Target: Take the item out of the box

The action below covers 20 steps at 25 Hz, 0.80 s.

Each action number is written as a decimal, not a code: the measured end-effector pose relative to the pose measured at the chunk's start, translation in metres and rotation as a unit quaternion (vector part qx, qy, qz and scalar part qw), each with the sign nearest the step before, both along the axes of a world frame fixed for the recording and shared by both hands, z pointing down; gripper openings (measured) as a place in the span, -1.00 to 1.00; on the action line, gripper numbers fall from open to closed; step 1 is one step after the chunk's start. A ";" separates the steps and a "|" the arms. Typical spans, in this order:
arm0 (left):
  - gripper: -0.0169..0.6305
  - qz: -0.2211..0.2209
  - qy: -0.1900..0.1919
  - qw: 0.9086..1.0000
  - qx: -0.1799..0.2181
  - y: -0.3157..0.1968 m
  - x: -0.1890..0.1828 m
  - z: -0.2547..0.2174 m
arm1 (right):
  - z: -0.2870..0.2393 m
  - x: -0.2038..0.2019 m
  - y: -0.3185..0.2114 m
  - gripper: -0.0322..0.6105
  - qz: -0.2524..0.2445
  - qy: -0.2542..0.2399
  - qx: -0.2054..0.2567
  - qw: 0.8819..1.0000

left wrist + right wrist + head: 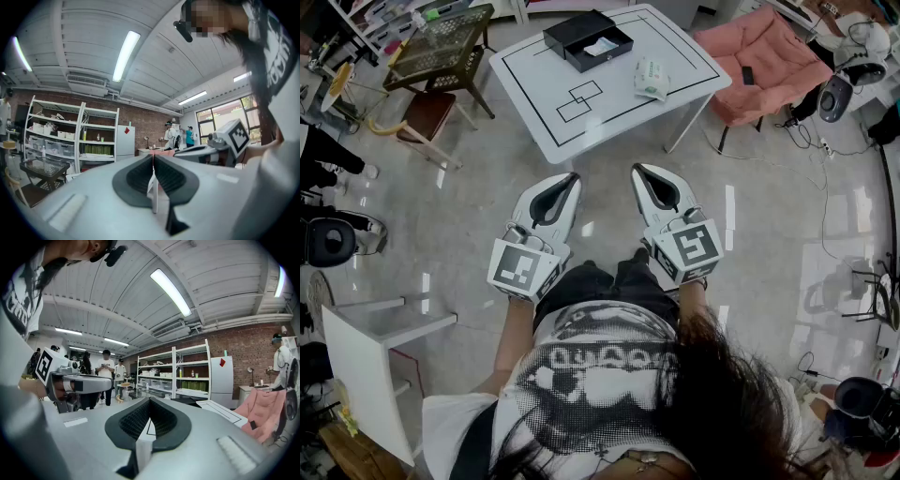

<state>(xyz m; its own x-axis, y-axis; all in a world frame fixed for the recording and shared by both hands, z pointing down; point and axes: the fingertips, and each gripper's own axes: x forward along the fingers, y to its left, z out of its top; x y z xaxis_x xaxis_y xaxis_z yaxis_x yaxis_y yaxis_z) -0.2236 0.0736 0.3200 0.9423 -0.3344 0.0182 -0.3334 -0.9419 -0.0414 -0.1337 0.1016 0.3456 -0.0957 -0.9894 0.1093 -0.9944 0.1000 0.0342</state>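
White surface [609, 117] sits at 12 o'clock from me, well apart from both tools. Black box [567, 28] is at the surface's far edge, open, with a white item [602, 45] lying inside it. A white-and-green packet [652, 79] lies on the surface at 4 o'clock from the box, apart from it. A pink chair [764, 56] stands at 2 o'clock, just beside the surface.

I hold the left hand-held gripper [572, 176] at about 11 o'clock, roughly level, over the floor; its own view shows it clenched with the pads meeting and nothing between them [153, 159]. The right hand-held gripper [637, 169] is at about 1 o'clock, side by side with the left, also clenched and empty [149, 401]. Neither touches the box or the item.
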 end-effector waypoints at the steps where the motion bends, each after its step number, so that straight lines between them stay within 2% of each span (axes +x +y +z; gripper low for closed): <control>1: -0.95 -0.001 0.000 1.000 -0.002 -0.002 -0.001 0.001 | 0.000 -0.001 -0.002 -0.90 0.000 -0.001 0.001 1.000; 20: -0.95 0.022 -0.006 0.999 -0.024 -0.017 -0.010 0.017 | 0.016 -0.018 -0.015 -0.90 0.010 -0.025 -0.018 0.999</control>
